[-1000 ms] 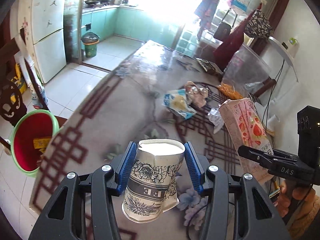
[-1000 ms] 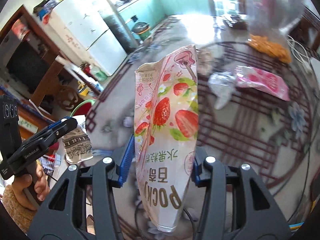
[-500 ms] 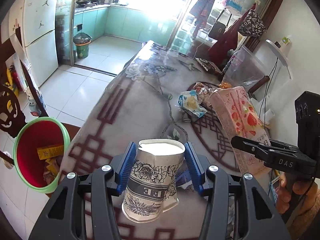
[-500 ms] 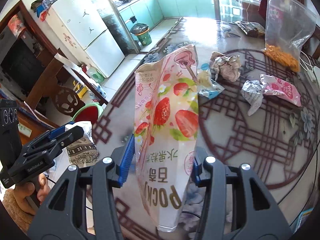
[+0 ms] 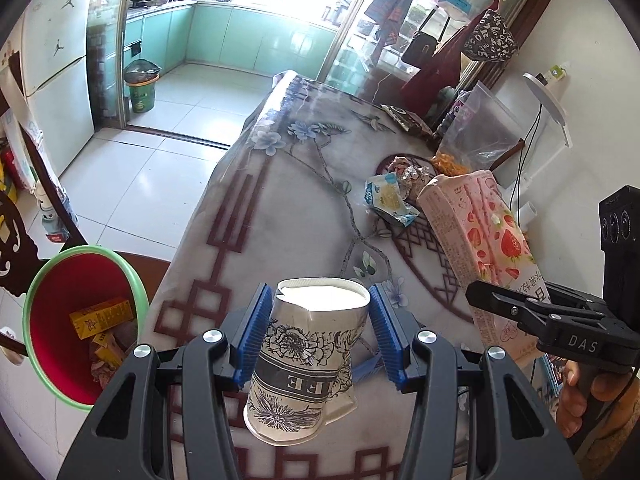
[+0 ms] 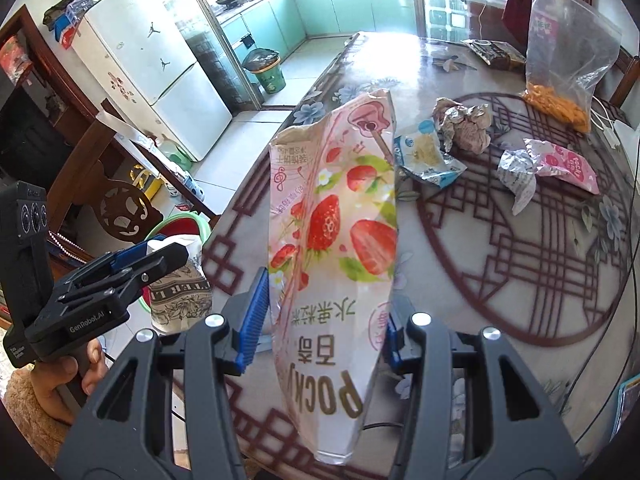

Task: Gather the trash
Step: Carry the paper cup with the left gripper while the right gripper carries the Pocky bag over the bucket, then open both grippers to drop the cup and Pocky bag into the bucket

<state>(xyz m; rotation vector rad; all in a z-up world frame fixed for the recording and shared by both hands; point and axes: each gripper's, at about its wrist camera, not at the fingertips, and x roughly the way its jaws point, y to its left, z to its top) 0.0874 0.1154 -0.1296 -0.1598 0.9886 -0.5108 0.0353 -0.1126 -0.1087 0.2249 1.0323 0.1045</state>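
Note:
My left gripper (image 5: pixel 318 334) is shut on a crumpled paper cup (image 5: pixel 306 360) with black flower print, held above the table's near edge. My right gripper (image 6: pixel 324 316) is shut on a pink strawberry Pocky bag (image 6: pixel 334 248), which stands upright between the blue pads. The bag (image 5: pixel 484 240) and right gripper also show at the right of the left wrist view. A red bin with a green rim (image 5: pixel 80 320) stands on the floor to the left of the table, with yellow boxes inside. The left gripper with the cup (image 6: pixel 180 280) shows in front of that bin in the right wrist view.
On the patterned tablecloth (image 6: pixel 500 240) lie a blue-white wrapper (image 6: pixel 426 158), crumpled foil (image 6: pixel 464 124), a small pink Pocky packet (image 6: pixel 568 166) and a clear bag with orange snacks (image 6: pixel 560 64). A white fridge (image 6: pixel 156 60) and a green bin (image 6: pixel 268 70) stand beyond.
Both grippers have drawn back towards the table's near left edge, each still holding its item. The red bin has come further into view and nearer in both views.

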